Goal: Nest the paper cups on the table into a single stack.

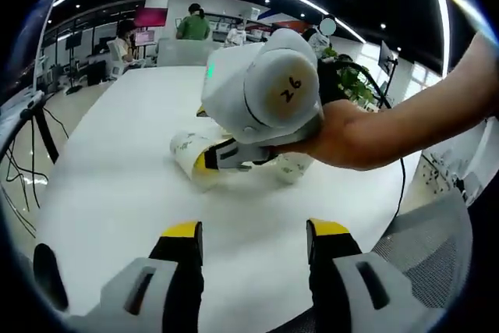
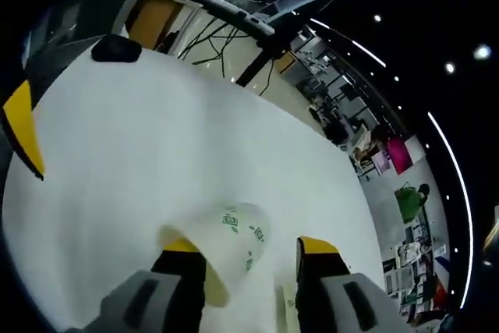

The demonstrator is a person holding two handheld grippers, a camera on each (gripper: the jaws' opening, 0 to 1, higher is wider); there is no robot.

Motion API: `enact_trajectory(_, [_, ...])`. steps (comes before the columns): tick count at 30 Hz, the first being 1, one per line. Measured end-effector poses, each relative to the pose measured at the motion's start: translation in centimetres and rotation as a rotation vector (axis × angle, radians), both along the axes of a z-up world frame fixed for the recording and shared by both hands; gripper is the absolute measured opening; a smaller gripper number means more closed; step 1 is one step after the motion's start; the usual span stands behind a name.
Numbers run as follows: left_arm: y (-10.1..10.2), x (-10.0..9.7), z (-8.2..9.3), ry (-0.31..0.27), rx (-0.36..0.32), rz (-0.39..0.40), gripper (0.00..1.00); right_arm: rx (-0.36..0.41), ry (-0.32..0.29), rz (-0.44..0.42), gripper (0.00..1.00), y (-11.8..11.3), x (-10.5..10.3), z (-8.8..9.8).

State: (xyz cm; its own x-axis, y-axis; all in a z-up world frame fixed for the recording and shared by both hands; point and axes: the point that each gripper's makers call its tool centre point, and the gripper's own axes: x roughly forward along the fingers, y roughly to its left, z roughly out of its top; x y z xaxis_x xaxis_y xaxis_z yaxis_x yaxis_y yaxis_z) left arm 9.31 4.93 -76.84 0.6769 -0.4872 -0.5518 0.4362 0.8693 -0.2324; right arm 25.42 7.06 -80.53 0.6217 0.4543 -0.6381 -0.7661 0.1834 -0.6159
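R gripper jaws apart, straddling a cup lying on its side, lower centre of right gripper view, not clamped yet. Second cup just beside, mid-frame in left gripper view. L gripper open, empty, low centre on surface.

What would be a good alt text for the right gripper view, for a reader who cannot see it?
A white paper cup with green print lies on its side on a white table, between the yellow-tipped jaws of the right gripper. The left gripper's yellow tip shows at the picture's left edge.
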Motion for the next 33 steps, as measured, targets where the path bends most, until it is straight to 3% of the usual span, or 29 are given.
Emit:
enact_trajectory(4, [0.0,0.0,-0.1,0.006,0.002,0.001,0.52,-0.018,-0.017,0.035,0.3,0.3,0.2,-0.2])
enact_trajectory(6, [0.0,0.0,-0.2,0.009,0.001,0.002,0.52,-0.027,-0.027,0.056,0.17,0.5,0.2,-0.1])
enact_trajectory(10, [0.1,0.1,-0.3,0.013,0.001,0.004,0.52,-0.015,-0.052,0.06,0.0,0.6,0.8,0.9])
enact_trajectory(17, [0.1,0.1,-0.3,0.015,-0.002,0.006,0.52,-0.025,-0.018,0.059,0.0,0.1,1.0,1.1])
enact_trajectory(24, [0.3,0.2,-0.2,0.004,0.01,0.01,0.55,0.002,-0.012,0.042,0.0,-0.2,1.5,2.9])
enact_trajectory(28, [0.5,0.4,-0.1,-0.005,0.014,0.017,0.56,0.047,-0.012,-0.004,0.0,-0.7,2.0,4.6])
enact_trajectory(33, [0.6,0.4,-0.5,0.005,0.011,0.026,0.57,0.083,-0.036,-0.018,0.0,-1.5,2.2,8.0])
